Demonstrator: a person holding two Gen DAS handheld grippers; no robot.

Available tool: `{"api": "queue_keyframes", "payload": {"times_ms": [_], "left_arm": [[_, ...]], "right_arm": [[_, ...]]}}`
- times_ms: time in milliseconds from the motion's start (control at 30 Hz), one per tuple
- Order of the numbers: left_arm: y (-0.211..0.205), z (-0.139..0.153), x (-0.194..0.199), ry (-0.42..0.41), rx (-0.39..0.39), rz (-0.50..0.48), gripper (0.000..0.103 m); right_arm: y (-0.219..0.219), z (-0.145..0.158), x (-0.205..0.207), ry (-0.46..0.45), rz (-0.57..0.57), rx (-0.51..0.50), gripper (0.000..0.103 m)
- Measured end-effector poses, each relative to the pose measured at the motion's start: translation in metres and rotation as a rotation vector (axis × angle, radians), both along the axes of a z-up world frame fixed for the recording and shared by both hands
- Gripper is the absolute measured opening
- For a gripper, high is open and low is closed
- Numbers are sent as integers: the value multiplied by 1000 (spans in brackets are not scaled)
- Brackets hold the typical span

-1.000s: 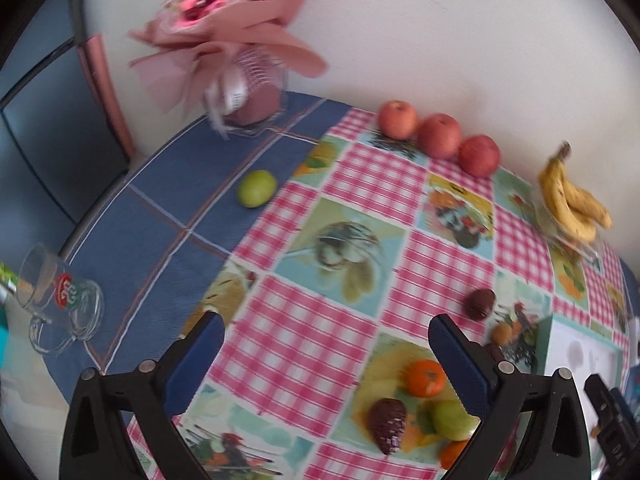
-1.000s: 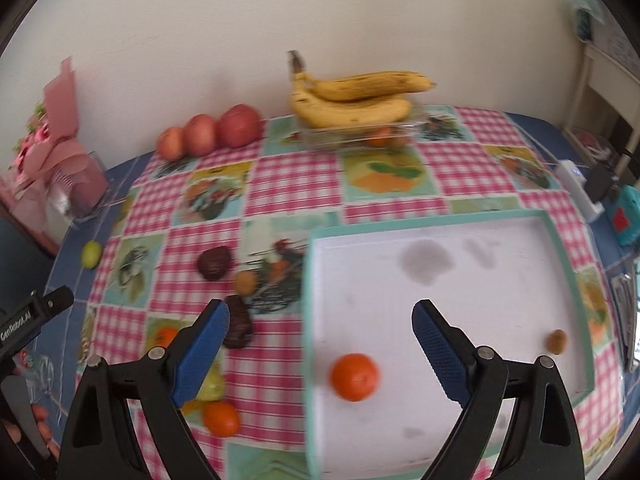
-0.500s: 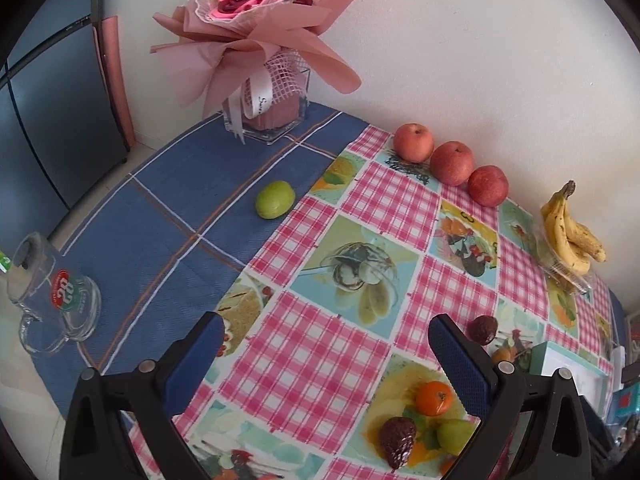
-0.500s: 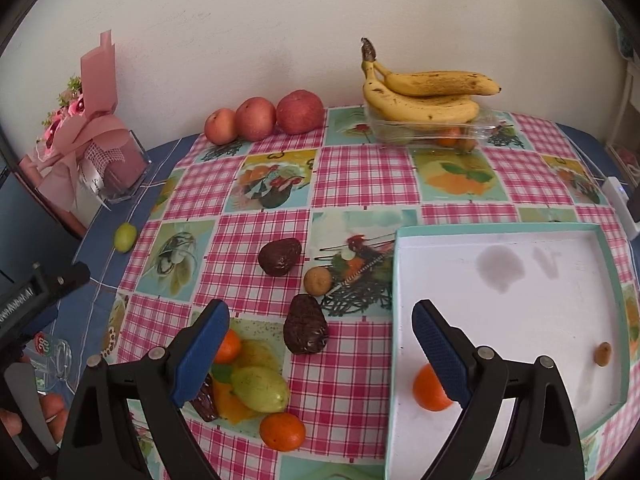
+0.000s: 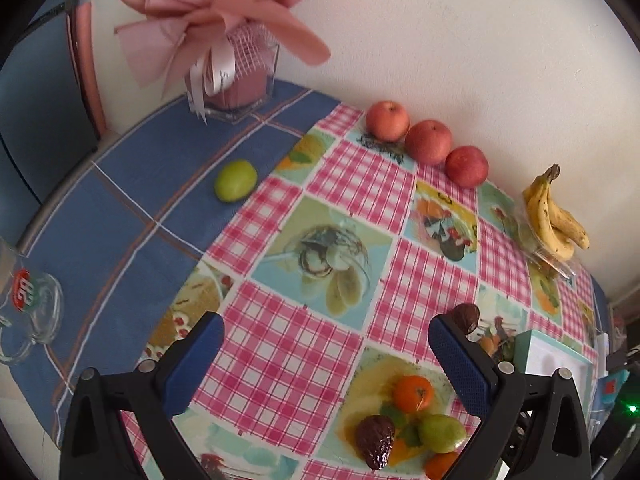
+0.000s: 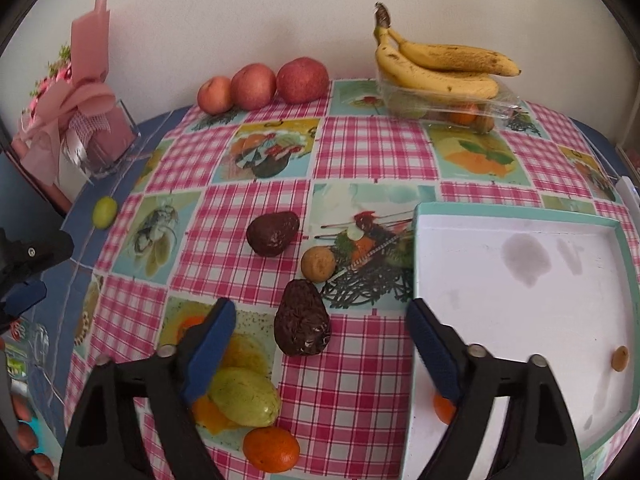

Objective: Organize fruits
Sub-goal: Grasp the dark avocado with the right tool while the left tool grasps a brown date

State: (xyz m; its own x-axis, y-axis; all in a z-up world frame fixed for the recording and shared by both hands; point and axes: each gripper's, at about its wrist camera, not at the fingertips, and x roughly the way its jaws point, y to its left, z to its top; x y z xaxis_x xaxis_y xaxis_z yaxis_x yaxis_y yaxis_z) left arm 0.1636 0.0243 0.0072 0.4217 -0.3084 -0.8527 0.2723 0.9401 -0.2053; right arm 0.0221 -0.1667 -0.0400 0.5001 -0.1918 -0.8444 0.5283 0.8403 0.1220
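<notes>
- The right hand-held gripper [image 6: 318,354] hangs over the desk [image 6: 372,152] with its jaws spread wide and nothing between them.
- Nearest to it lie an orange [image 6: 271,449] and a green fruit [image 6: 245,397], touching or nearly so.
- A dark wrinkled avocado [image 6: 302,324] lies between the fingers in the right wrist view, just left of the white tray [image 6: 520,304].
- The tray holds a second orange [image 6: 443,409], half hidden by the right finger, and a small brown fruit [image 6: 620,358] near its right wall.
- A round tan fruit [image 6: 318,264] and another dark avocado [image 6: 273,233] sit further on.
- The left hand-held gripper [image 5: 324,360] is likewise wide and empty, raised above the checked cloth.
- A lone green lime [image 5: 235,180] rests on the blue cloth, well apart from the rest.
- By the wall stand three apples [image 6: 262,85] in a row, bananas [image 6: 436,66] on a clear box, and a pink bouquet [image 5: 224,12].
</notes>
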Motion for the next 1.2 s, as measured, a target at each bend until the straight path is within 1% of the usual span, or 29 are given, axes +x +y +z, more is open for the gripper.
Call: {"api": "queue_keyframes", "payload": {"times_ms": [67, 100, 133, 200, 333, 367, 400, 467, 533, 567, 600, 667, 867, 967, 1067, 1133, 1200], "left_arm": [[-1, -7, 0, 20, 29, 0, 103], [-2, -11, 0, 35, 38, 2, 103], [-3, -15, 0, 52, 40, 5, 103], [-3, -23, 0, 85, 43, 12, 103], [-7, -38, -3, 125, 67, 0, 103], [-8, -40, -4, 130, 73, -3, 103], [-10, -42, -6, 136, 78, -7, 103], [-11, -47, -8, 147, 83, -11, 103], [-10, -52, -8, 169, 74, -3, 103], [-9, -55, -8, 187, 65, 10, 103], [-7, -58, -8, 202, 59, 16, 103], [-5, -62, -9, 230, 37, 26, 103], [-9, -57, -15, 230, 28, 13, 103], [-13, -58, -18, 257, 8, 4, 103], [-13, -63, -20, 310, -13, 14, 101], [-13, -65, -21, 332, -20, 3, 97], [-16, -67, -25, 354, -18, -10, 86]], "right_arm": [[1, -5, 2, 14, 7, 5, 74], [2, -8, 2, 20, 11, 9, 73], [2, -10, 3, 26, 17, 14, 72], [4, -15, 5, 43, 33, 19, 66], [6, -23, 6, 70, 44, 29, 65], [6, -25, 6, 72, 47, 37, 61], [6, -27, 6, 73, 49, 44, 53], [5, -29, 6, 77, 49, 49, 50], [5, -29, 5, 65, 50, 62, 49], [4, -29, 5, 56, 52, 69, 48], [5, -28, 5, 48, 56, 73, 43], [6, -27, 6, 46, 65, 71, 37], [5, -24, 3, 54, 67, 68, 37], [0, -16, -3, 38, 53, 72, 36], [-4, -3, -9, 28, 34, 49, 36], [-7, 5, -13, 18, 24, 34, 36], [-9, 13, -16, 7, 17, 24, 36]]}}
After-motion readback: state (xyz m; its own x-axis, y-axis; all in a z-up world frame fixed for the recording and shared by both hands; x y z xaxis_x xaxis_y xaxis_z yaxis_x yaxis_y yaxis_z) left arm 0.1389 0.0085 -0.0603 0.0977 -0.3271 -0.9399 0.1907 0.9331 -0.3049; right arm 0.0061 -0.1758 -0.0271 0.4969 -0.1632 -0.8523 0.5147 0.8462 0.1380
